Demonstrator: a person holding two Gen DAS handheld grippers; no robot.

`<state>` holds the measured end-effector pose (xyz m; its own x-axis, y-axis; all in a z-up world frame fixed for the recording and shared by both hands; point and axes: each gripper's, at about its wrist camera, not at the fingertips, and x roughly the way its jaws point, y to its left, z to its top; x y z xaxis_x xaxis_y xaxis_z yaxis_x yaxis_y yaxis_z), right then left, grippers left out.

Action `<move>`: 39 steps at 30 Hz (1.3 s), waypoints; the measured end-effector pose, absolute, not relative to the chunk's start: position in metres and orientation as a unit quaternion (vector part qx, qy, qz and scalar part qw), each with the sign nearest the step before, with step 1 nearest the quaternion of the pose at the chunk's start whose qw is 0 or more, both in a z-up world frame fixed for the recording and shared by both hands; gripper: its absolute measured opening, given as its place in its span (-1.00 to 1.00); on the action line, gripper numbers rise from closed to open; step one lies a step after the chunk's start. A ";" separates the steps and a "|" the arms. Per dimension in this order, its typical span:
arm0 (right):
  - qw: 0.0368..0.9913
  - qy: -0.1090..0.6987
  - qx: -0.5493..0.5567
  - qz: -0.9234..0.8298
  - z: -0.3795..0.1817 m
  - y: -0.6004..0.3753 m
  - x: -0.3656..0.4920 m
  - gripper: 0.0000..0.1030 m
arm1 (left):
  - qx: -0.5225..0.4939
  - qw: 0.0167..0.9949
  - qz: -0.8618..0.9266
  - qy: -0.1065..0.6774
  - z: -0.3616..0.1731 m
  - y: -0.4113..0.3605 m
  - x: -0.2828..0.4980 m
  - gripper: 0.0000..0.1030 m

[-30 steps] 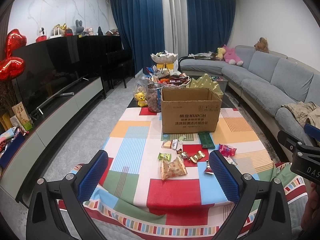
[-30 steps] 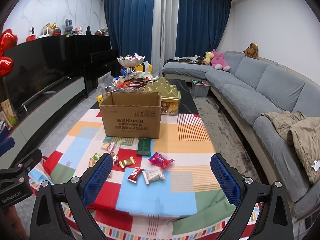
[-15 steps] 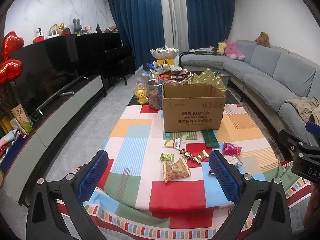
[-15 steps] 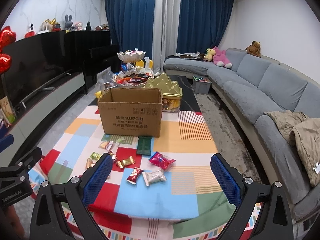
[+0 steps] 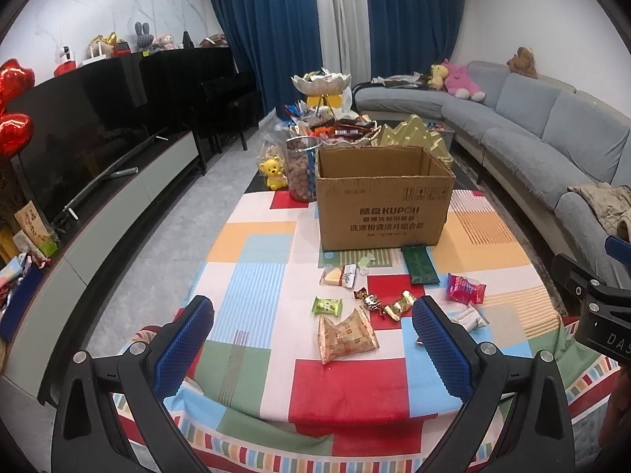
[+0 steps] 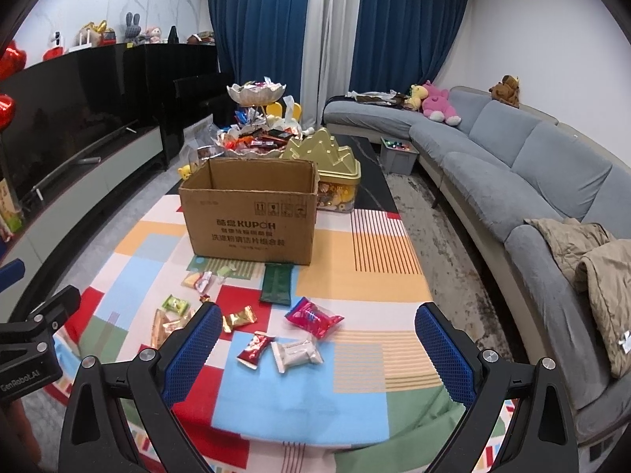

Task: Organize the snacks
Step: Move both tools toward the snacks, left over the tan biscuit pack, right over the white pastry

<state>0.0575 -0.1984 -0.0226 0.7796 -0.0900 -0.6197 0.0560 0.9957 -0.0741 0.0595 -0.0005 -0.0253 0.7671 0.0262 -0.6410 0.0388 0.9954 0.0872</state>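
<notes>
- Left gripper (image 5: 313, 331) hangs with jaws spread wide and empty, framing a tan cracker packet (image 5: 345, 335) on the near side of the cardboard box (image 5: 384, 197).
- Right gripper (image 6: 315, 339) is likewise parted and holds nothing, above a white packet (image 6: 296, 354) and red candy (image 6: 255, 349).
- Snacks lie scattered on the patchwork tablecloth (image 5: 252, 244) in front of the box, whose open top likely awaits them.
</notes>
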 end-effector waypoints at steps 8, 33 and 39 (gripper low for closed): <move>0.938 0.344 -0.033 -0.040 -0.033 -0.201 0.078 0.93 | 0.054 0.931 -0.011 0.360 -0.037 -0.007 0.083 0.99; 0.922 0.381 -0.070 -0.012 -0.093 -0.195 0.121 0.93 | 0.039 0.906 0.010 0.421 -0.112 -0.021 0.136 0.99; 0.917 0.393 -0.070 -0.006 -0.110 -0.195 0.128 0.93 | 0.036 0.898 0.009 0.438 -0.130 -0.027 0.144 0.99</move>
